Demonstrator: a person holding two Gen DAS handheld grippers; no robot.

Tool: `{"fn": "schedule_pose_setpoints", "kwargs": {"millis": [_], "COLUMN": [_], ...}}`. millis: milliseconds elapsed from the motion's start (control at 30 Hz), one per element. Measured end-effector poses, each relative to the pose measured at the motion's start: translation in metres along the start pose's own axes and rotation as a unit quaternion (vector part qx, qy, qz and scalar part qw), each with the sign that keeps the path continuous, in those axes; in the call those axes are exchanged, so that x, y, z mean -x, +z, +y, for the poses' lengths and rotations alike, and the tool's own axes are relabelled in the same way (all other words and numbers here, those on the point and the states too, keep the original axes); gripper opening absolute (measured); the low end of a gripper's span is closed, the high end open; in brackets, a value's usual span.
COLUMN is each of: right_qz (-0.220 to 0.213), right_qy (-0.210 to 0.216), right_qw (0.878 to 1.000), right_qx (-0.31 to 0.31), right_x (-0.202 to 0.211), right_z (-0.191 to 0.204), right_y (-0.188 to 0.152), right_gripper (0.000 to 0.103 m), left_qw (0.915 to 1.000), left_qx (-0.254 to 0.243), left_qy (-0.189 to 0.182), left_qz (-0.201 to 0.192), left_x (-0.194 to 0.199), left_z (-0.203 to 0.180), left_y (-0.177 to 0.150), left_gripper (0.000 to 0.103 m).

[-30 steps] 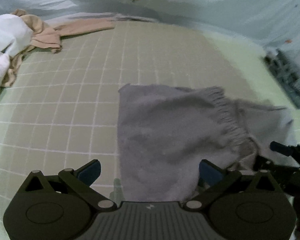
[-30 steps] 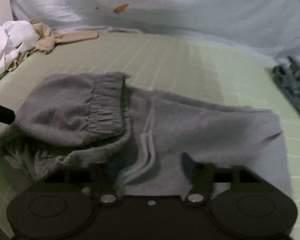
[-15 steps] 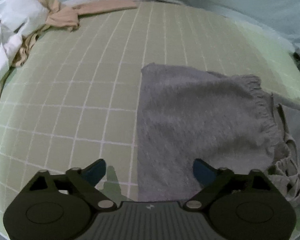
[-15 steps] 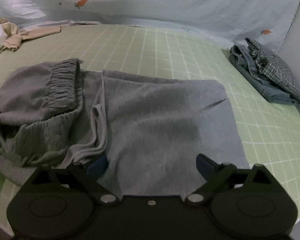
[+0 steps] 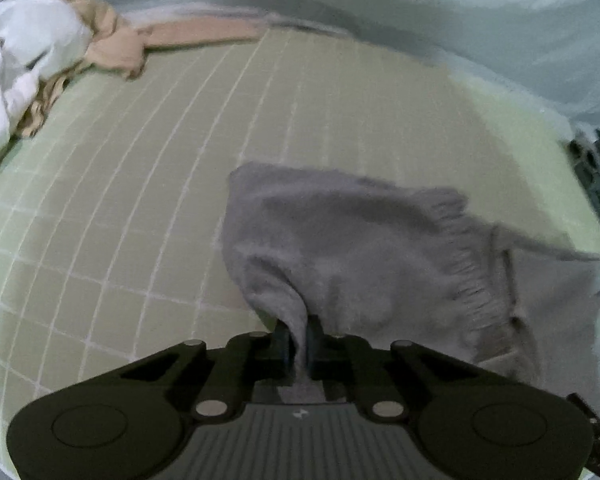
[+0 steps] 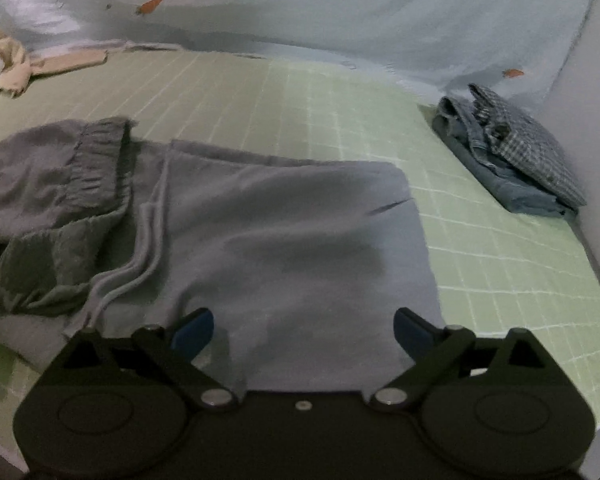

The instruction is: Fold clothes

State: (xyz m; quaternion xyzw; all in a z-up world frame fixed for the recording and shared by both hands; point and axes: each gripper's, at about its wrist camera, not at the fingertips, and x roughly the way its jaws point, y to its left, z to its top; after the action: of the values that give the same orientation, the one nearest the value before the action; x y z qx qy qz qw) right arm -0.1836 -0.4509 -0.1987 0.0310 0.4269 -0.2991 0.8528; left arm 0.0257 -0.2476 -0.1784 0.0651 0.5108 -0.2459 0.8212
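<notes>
Grey sweatpants (image 6: 284, 240) lie on a green checked bed sheet (image 6: 340, 112), the waistband end folded over at the left (image 6: 96, 160). In the left wrist view the same grey sweatpants (image 5: 360, 248) rise in a ridge to my left gripper (image 5: 299, 336), which is shut on a pinch of the fabric near its left edge. My right gripper (image 6: 303, 326) hovers open over the near edge of the flat leg part, blue pads wide apart, nothing pressed between them.
A pile of white and beige clothes (image 5: 40, 64) lies at the far left of the bed. Folded jeans with a checked shirt (image 6: 512, 156) on top sit at the right by the wall. A pale blue sheet with carrot prints (image 6: 340, 12) bounds the back.
My left gripper went from wide open to shut on the grey fabric edge, which now bunches up. My right gripper opened wider and shifted right over the flat part.
</notes>
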Motion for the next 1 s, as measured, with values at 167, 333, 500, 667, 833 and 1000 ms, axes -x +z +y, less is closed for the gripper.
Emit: {"fn": "schedule_pose_setpoints", "kwargs": {"millis": [167, 333, 500, 667, 833, 1000], "right_qz": [0.001, 0.005, 0.017, 0.02, -0.001, -0.046], "right_qy": [-0.007, -0.013, -0.025, -0.033, -0.018, 0.037], "right_qw": [1.0, 1.0, 0.999, 0.998, 0.998, 0.995], "right_qx": [-0.019, -0.024, -0.025, -0.039, -0.06, -0.075], "right_x": [-0.004, -0.005, -0.005, -0.006, -0.005, -0.007], "right_z": [-0.024, -0.051, -0.08, -0.105, -0.109, -0.082], "right_y": [-0.003, -0.015, -0.031, -0.036, -0.023, 0.007], "right_gripper": [0.098, 0.098, 0.098, 0.098, 0.098, 0.098], "left_qw": [0.9983, 0.99, 0.9792, 0.9805, 0.9813, 0.9845], "left_qx": [-0.045, -0.118, -0.169, -0.152, -0.126, -0.086], "left_qy": [-0.024, -0.06, -0.108, -0.123, -0.145, -0.139], "left_qz": [-0.028, -0.049, -0.031, 0.023, -0.017, -0.063], "left_x": [0.024, 0.031, 0.014, -0.02, 0.011, 0.048], "left_z": [-0.047, -0.116, -0.181, -0.206, -0.179, -0.133], "left_y": [0.01, 0.007, -0.013, -0.032, -0.018, 0.0], "left_gripper": [0.007, 0.006, 0.006, 0.027, 0.077, 0.078]}}
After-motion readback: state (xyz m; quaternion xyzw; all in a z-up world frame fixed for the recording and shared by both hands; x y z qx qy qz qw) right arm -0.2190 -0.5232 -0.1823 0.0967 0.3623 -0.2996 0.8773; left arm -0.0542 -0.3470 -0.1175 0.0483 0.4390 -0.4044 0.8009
